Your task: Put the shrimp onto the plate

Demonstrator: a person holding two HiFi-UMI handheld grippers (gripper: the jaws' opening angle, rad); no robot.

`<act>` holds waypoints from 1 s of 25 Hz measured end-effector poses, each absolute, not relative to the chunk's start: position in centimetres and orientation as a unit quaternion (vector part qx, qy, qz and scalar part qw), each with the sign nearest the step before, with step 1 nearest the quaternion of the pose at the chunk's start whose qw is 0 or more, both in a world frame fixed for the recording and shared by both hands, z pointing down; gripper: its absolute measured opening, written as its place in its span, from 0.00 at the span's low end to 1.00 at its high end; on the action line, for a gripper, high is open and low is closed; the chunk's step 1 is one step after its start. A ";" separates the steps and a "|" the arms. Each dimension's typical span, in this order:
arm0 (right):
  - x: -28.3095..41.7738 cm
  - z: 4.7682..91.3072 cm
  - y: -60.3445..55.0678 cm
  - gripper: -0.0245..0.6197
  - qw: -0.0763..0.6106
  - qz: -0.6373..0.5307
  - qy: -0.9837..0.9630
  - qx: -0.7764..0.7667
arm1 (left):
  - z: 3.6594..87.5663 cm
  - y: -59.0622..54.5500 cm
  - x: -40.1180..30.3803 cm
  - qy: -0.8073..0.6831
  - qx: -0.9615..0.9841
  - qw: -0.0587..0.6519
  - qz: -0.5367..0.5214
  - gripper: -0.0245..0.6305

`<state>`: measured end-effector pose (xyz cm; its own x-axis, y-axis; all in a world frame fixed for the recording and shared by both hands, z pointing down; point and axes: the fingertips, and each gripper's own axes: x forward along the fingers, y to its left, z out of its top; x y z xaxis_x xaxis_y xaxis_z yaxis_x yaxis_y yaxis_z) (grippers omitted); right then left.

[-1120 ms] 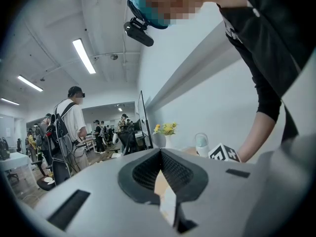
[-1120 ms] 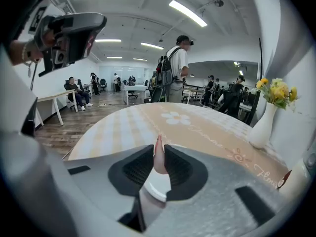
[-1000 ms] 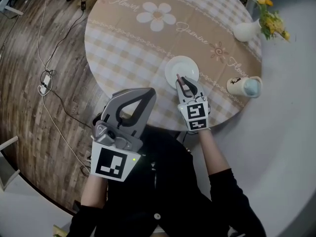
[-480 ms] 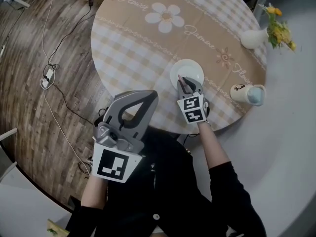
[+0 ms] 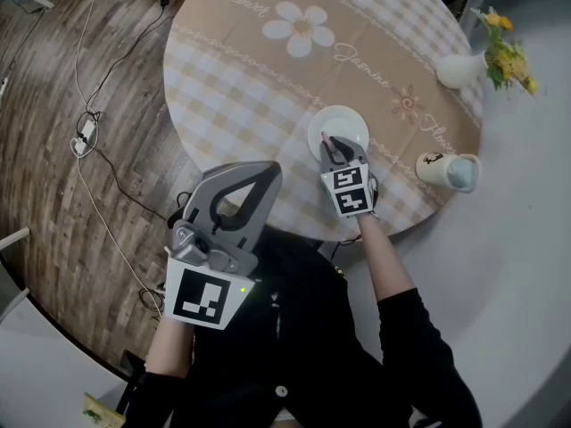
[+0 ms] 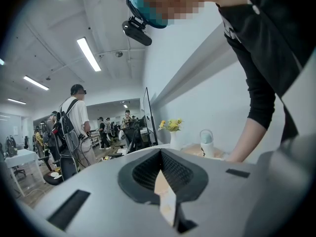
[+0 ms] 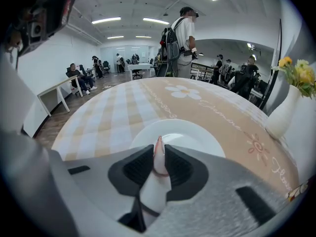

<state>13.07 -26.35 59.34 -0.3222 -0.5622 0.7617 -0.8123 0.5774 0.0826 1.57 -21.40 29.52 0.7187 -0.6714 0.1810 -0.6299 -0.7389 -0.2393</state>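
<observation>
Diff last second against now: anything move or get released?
Right claw edged forward over the near rim of the plate, still shut on the shrimp; nothing released. Left claw stayed shut and idle near the body; plate, cup and vase unmoved.

A round desk wears a beige-and-white checked cloth printed with a daisy and script. On it stand a white plate near the close edge, a white vase of yellow flowers at the right rim, and a cream cup, possibly lidded
</observation>
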 end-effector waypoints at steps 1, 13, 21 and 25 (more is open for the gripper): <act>13.0 59.4 -26.3 0.12 0.390 0.167 -0.797 0.430 | 29.5 -21.4 1.6 0.352 -0.924 0.080 -0.128 0.04; 12.9 58.3 -26.4 0.17 0.357 0.185 -0.799 0.447 | 29.3 -20.9 2.2 0.340 -0.928 0.085 -0.123 0.04; 12.4 54.1 -26.4 0.05 0.300 0.160 -0.800 0.495 | 29.3 -20.7 2.4 0.327 -0.933 0.089 -0.120 0.04; 11.9 51.8 -25.5 0.05 0.271 0.148 -0.804 0.508 | 29.2 -20.5 2.8 0.317 -0.937 0.092 -0.115 0.04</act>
<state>11.91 -25.54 51.85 -0.3369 -0.7365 0.5867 -0.8973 0.4398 0.0369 2.80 -20.54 29.17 0.7733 -0.6145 0.1563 -0.5723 -0.7826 -0.2451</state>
